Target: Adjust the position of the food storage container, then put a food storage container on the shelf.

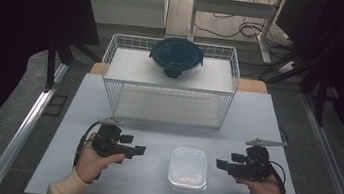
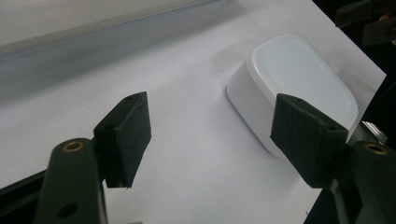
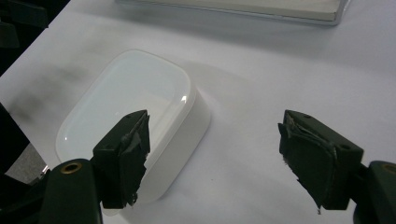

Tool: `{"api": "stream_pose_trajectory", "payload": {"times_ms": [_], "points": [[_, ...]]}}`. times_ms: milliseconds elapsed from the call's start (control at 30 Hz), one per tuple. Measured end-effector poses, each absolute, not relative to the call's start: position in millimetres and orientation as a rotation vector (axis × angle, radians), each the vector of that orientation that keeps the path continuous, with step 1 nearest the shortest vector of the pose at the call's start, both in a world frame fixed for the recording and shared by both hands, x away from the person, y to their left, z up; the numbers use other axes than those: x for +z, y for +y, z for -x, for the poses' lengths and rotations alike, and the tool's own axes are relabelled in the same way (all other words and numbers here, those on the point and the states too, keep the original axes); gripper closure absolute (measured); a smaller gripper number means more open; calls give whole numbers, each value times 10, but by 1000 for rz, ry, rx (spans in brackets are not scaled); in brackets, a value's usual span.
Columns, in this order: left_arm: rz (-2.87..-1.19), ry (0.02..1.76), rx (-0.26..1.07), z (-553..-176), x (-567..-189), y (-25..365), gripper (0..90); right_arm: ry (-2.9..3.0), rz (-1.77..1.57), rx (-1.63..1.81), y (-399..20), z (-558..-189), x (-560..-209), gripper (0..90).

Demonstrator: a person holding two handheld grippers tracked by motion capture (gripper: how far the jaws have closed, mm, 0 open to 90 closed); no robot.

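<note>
A white lidded rectangular container (image 1: 188,169) sits on the table between my two grippers. My left gripper (image 1: 139,146) is a short way to its left, pointing at it, jaws open and empty. My right gripper (image 1: 220,165) is just right of it, pointing left, also open and empty. In the left gripper view the container (image 2: 299,79) lies ahead and to the right of the open left gripper (image 2: 212,135), apart from the pads. In the right gripper view the container (image 3: 135,107) lies partly behind the left pad, and nothing is between the jaws of the right gripper (image 3: 217,154).
A white wire basket (image 1: 168,87) stands at the back of the grey table (image 1: 258,118). On its top shelf rests a round glass container with a dark lid (image 1: 176,57). Dark curtains and rails flank the table.
</note>
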State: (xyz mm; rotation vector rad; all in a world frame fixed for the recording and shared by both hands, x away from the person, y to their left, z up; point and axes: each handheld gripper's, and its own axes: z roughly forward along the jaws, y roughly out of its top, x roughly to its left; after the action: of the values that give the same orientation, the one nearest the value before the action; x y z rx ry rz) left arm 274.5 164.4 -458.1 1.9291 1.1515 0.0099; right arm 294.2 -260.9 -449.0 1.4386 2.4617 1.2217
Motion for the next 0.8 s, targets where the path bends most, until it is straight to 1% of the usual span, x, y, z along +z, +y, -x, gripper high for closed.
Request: {"api": "stream_pose_trajectory", "payload": {"times_ms": [200, 800], "points": [[-1902, 1169, -2, -2744, -4579, 1656, 246, 2429, -1466, 1239, -2644, -2917, -4517, 240], [-1845, 1172, -91, -2776, -4634, 1624, 240, 2424, -1514, 1337, -2564, -2696, -4604, 269]]}}
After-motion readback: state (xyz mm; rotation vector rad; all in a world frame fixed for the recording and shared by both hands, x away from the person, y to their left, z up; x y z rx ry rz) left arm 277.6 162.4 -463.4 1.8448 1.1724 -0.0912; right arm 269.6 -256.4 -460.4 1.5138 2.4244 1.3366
